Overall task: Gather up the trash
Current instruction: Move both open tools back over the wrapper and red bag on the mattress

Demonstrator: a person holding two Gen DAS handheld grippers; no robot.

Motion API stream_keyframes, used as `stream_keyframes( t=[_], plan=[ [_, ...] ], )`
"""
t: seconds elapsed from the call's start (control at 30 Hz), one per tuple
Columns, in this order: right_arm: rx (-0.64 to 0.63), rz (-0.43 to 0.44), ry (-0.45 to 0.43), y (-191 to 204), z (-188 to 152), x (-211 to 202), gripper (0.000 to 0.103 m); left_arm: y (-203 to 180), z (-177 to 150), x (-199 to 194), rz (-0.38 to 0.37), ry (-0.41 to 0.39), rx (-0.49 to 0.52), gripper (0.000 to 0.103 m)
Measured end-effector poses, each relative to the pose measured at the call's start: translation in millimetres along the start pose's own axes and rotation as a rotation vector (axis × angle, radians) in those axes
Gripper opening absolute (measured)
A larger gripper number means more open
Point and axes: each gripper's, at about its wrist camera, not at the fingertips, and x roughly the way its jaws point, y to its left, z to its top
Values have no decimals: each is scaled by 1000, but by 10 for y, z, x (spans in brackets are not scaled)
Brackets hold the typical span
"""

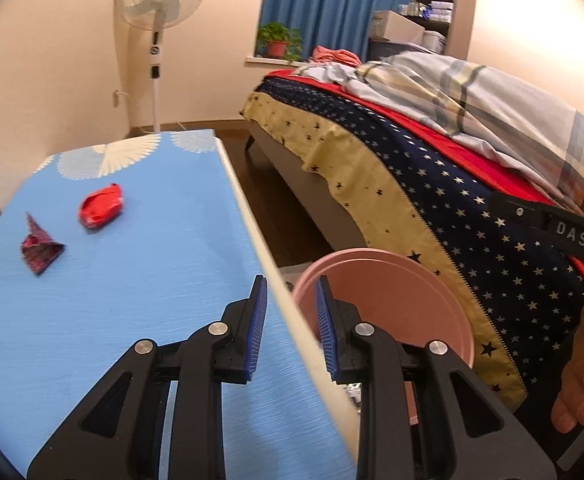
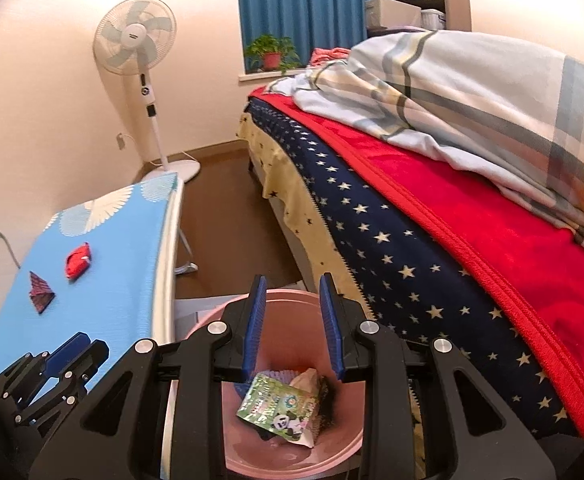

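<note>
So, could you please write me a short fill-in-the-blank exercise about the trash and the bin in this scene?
1. The pink bin stands between the table and the ____.
2. ____ pieces of trash lie on the blue tablecloth: a red wrapper and a dark folded wrapper.
3. The green packet in the bin shows a ____.
4. The right gripper hangs over the bin with its fingers ____.

Missing words: bed; two; panda; open

Warm, yellowish indoor light fills the room evenly; I see no hard shadows and no glare. My fisheye lenses bow the bed (image 2: 432, 240) and table edge (image 1: 251, 216) and darken the corners. Close to my fingers (image 1: 255, 328) things look slightly soft; farther off the room stays clear.
</note>
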Motion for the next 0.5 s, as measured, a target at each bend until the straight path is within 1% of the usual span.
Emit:
stream_keyframes(
  t=[0.23, 0.37, 0.47, 0.5],
  plan=[
    [-52, 101, -31, 389, -12, -46, 29, 349, -6, -134, 83, -31, -74, 25],
    [-66, 159, -45, 602, -11, -23, 29, 606, 12, -173, 138, -52, -135, 25],
    [-76, 208, -53, 767, -16, 18, 29, 834, 22, -194, 191, -73, -190, 25],
    [-81, 224, -56, 820, -18, 35, 29, 944, 22, -202, 220, -85, -218, 25]
  ],
)
